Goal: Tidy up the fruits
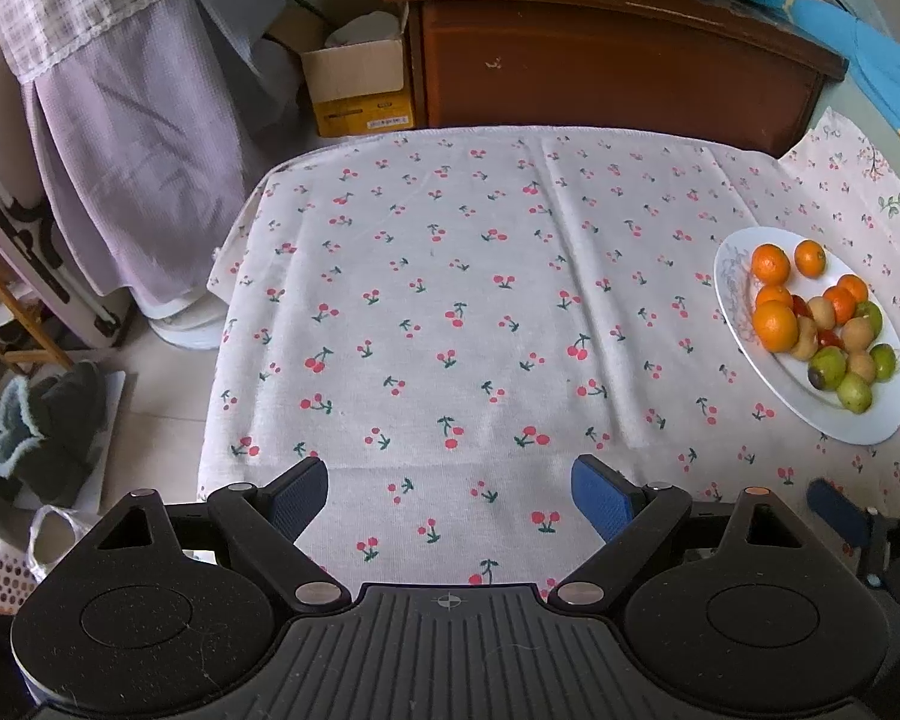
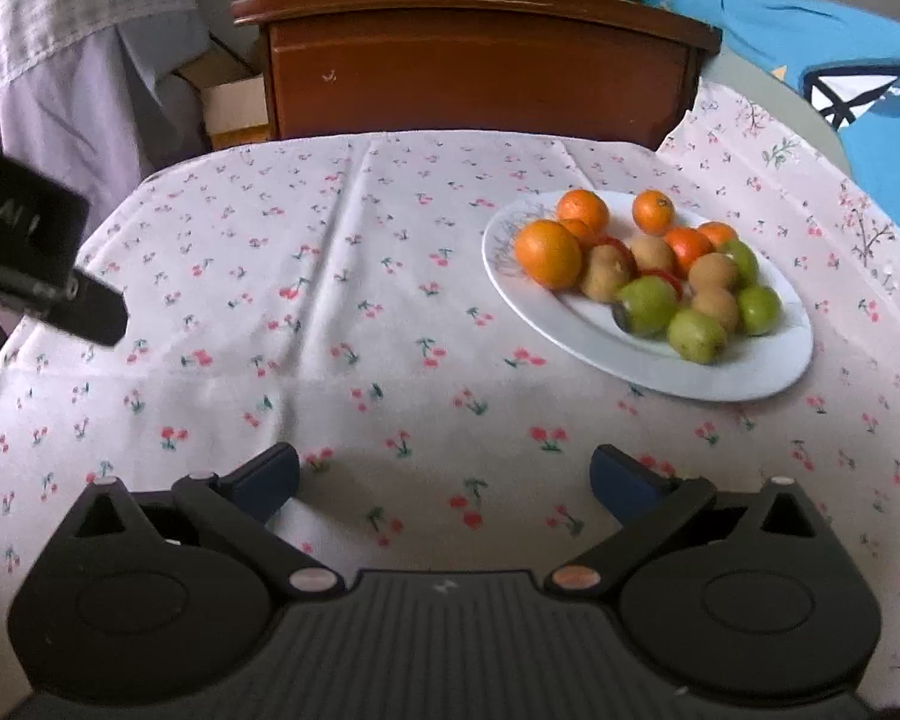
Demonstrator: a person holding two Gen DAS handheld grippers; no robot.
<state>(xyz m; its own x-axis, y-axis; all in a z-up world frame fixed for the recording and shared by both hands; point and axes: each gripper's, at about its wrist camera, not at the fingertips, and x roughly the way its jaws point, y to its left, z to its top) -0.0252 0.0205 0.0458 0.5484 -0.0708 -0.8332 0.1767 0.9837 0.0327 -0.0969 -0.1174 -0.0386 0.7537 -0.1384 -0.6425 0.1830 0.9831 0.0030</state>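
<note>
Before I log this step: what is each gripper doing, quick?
Left gripper: open, holding nothing, over bare tablecloth.
Right gripper: open wide, holding nothing, short of the plate of fruit.

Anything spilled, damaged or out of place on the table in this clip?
Nothing spilled or broken. All the fruit sits heaped on the white plate; none lies on the cherry-print tablecloth, which is creased but flat. One green fruit shows a dark patch at one end, possibly a bruise.
</note>
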